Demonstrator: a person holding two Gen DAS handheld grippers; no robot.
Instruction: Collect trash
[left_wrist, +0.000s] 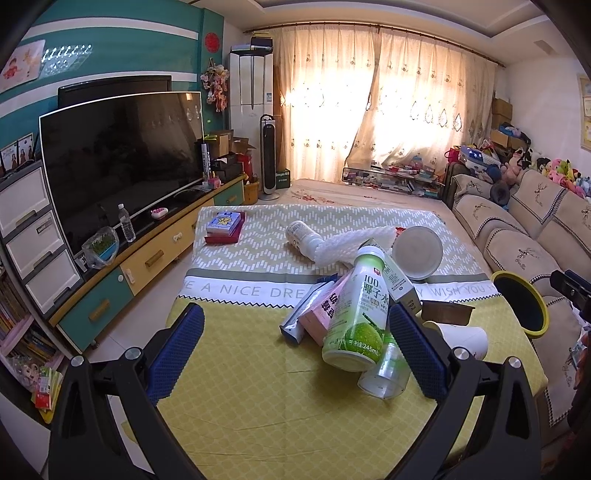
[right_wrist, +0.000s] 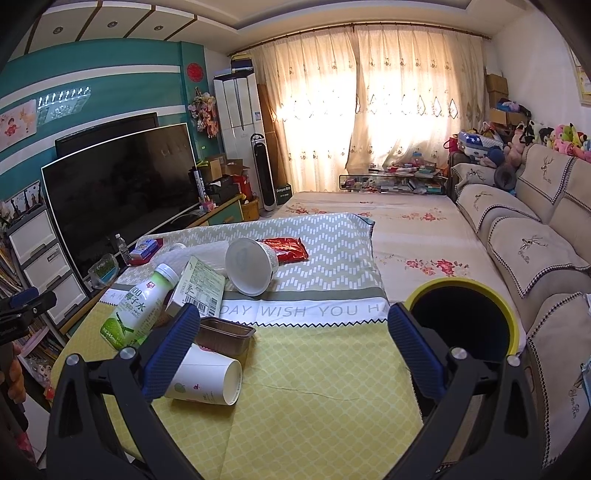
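Trash lies heaped on a yellow-and-white cloth (left_wrist: 240, 398). A green-and-white coconut water bottle (left_wrist: 356, 314) leans across a pink carton (left_wrist: 325, 314) and a clear plastic bottle (left_wrist: 386, 373). Behind them lie a white paper bowl (left_wrist: 417, 251), a white bottle (left_wrist: 301, 236) and bubble wrap (left_wrist: 354, 242). My left gripper (left_wrist: 295, 350) is open, and the bottles lie just inside its right finger. My right gripper (right_wrist: 291, 350) is open over bare cloth. A paper cup (right_wrist: 207, 380) and a foil tray (right_wrist: 225, 334) lie by its left finger. A yellow-rimmed bin (right_wrist: 465, 317) stands behind its right finger.
A red snack packet (right_wrist: 286, 249) lies behind the bowl (right_wrist: 251, 266), and a green carton (right_wrist: 201, 286) leans by the coconut bottle (right_wrist: 138, 308). Boxes (left_wrist: 225, 225) sit at the cloth's far left. A TV (left_wrist: 118, 162) on a low cabinet stands left, a sofa (right_wrist: 535, 243) right.
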